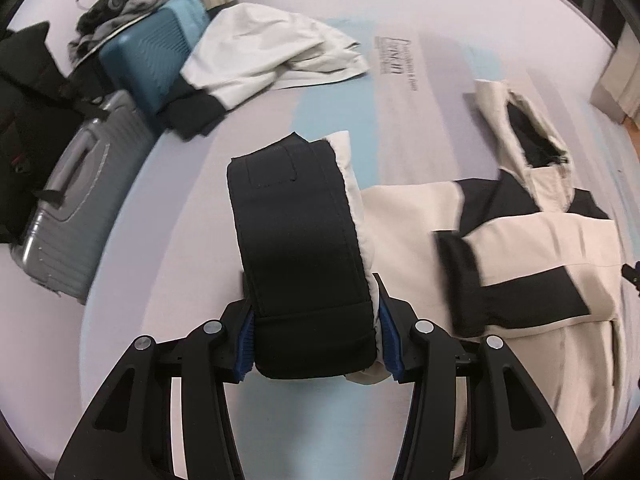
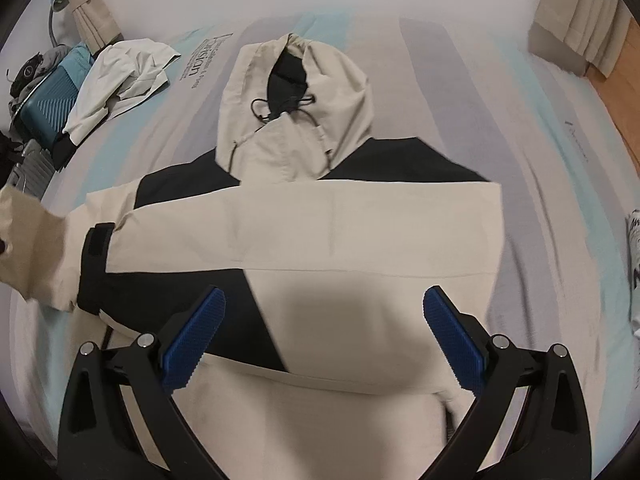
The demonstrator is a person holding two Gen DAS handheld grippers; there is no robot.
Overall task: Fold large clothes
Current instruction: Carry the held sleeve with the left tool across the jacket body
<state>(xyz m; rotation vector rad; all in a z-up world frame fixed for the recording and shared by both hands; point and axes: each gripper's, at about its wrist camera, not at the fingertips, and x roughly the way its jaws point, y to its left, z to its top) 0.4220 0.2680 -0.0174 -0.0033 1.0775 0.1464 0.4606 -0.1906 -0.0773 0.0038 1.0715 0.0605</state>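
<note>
A cream and black hooded jacket [image 2: 360, 224] lies spread on the bed [image 2: 540, 160], hood [image 2: 296, 92] away from me, one sleeve folded across its chest. My left gripper [image 1: 316, 344] is shut on the black cuff [image 1: 296, 240] of the other sleeve, which stands up between the blue pads, lifted clear of the sheet. The rest of the jacket [image 1: 520, 264] lies to the right in the left wrist view. My right gripper [image 2: 324, 332] hangs open above the jacket's lower front, nothing between its fingers. The lifted sleeve [image 2: 24, 240] shows at the left edge of the right wrist view.
A white and black garment [image 1: 260, 64] lies crumpled at the bed's far left. Beside the bed stand a teal suitcase [image 1: 148, 60] with clothes on it and a grey suitcase [image 1: 68, 200]. Curtains [image 2: 580, 20] and wooden floor [image 2: 624, 92] are at the far right.
</note>
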